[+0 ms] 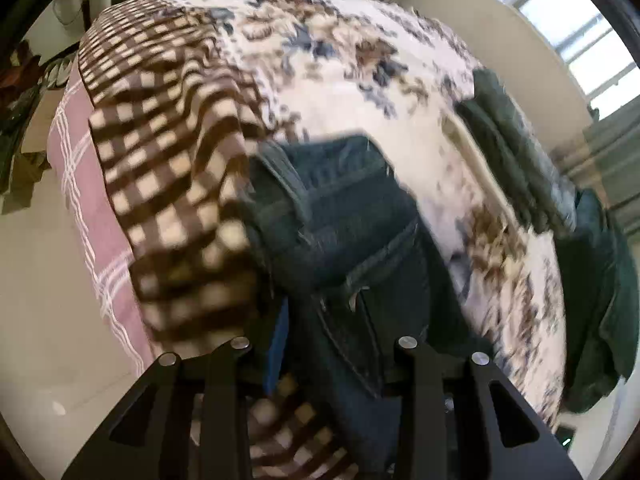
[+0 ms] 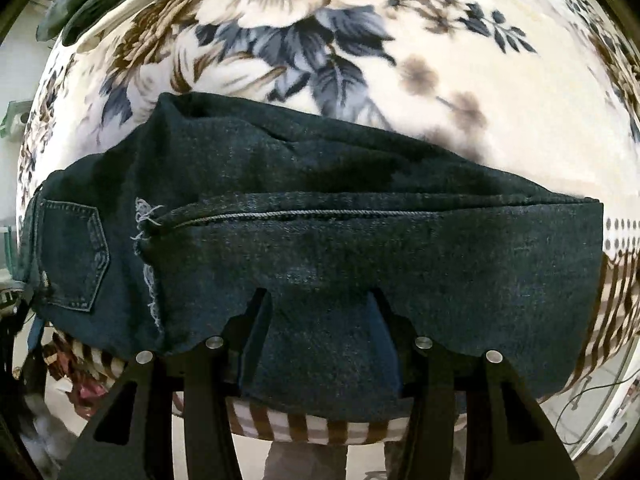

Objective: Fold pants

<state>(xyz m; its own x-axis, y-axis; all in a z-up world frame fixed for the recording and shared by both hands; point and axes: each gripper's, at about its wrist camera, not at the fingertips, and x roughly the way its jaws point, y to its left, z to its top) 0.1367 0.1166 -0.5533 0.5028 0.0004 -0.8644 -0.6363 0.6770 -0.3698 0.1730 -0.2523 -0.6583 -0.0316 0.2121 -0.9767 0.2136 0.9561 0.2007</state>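
Note:
Dark blue jeans (image 2: 320, 208) lie folded lengthwise across the floral blanket (image 2: 320, 40), back pocket (image 2: 72, 256) at the left end. My right gripper (image 2: 320, 320) stands at the jeans' near edge with its fingers (image 2: 256, 312) apart and denim bulging between them; whether it grips is unclear. In the left wrist view the jeans (image 1: 344, 220) run away from my left gripper (image 1: 324, 344), and the waist end passes between its jaws; the fingertips are hidden by cloth.
A brown checked blanket (image 1: 168, 168) covers the bed's left part, over a pink plaid sheet (image 1: 76, 168). Dark green garments (image 1: 592, 264) lie at the bed's right side. Pale floor (image 1: 40, 300) lies beyond the bed edge.

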